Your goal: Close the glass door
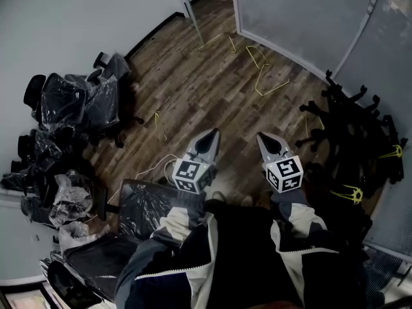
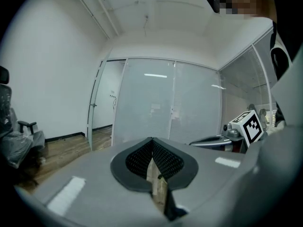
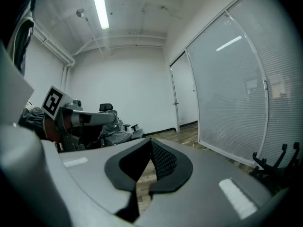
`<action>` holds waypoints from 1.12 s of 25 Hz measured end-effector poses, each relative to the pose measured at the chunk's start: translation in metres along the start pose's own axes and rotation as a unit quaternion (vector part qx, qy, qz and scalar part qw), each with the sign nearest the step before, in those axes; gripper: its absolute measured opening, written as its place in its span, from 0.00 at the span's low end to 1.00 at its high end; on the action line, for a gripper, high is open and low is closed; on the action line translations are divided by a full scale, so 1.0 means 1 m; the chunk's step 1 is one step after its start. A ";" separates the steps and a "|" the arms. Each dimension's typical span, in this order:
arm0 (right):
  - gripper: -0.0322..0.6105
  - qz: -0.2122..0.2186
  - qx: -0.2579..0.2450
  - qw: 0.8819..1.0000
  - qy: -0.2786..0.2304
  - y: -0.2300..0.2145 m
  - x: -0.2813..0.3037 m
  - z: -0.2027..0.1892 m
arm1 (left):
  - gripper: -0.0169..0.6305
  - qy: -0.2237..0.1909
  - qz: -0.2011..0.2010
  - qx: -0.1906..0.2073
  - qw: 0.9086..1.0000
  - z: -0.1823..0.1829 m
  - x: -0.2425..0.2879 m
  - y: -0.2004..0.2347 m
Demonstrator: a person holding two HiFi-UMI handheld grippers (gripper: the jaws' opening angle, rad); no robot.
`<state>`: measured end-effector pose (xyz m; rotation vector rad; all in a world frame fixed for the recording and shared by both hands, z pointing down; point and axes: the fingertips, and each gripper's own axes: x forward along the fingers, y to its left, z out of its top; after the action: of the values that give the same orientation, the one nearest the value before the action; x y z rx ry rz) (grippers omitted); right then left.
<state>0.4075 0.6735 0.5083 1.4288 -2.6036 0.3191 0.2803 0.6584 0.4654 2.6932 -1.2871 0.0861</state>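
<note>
The left gripper and right gripper were held out in front of the person, side by side and a little apart. Both pointed forward and only slightly down, each with its marker cube at the rear. Dark and white sleeves led back from them. In its own view the left gripper's fingers met at the tips with nothing between them, and the right gripper's fingers were likewise closed and empty. Below lay a wood floor with thin yellow straps scattered across it. Chairs wrapped in dark plastic were crowded against the white wall at the left. A heap of black chair bases stood at the right, beside a frosted partition. The door was ahead of the grippers and well apart from them, at the left end of the partition. It stood open, its handled edge clear of the partition with bare floor between them, and its handle showed in the left gripper view. A strip light ran along the ceiling.
</note>
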 end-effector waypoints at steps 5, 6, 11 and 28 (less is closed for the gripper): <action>0.06 -0.010 -0.005 1.000 -0.008 -0.034 0.017 0.016 | 0.03 -0.002 0.006 -0.003 1.000 0.009 0.041 0.013; 0.06 -0.012 -0.009 1.000 -0.007 -0.038 0.023 0.020 | 0.03 -0.005 0.008 -0.003 1.000 0.012 0.048 0.020; 0.06 -0.006 -0.025 1.000 0.001 -0.046 0.082 0.039 | 0.03 -0.019 0.024 -0.008 0.999 0.025 0.073 0.079; 0.06 0.052 -0.075 0.995 0.027 -0.039 0.409 0.127 | 0.03 -0.044 0.068 -0.066 0.995 0.050 0.150 0.363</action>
<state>0.2185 0.2881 0.4859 1.2224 -2.6016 0.1673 0.0916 0.3100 0.4756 2.5228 -1.4471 -0.0993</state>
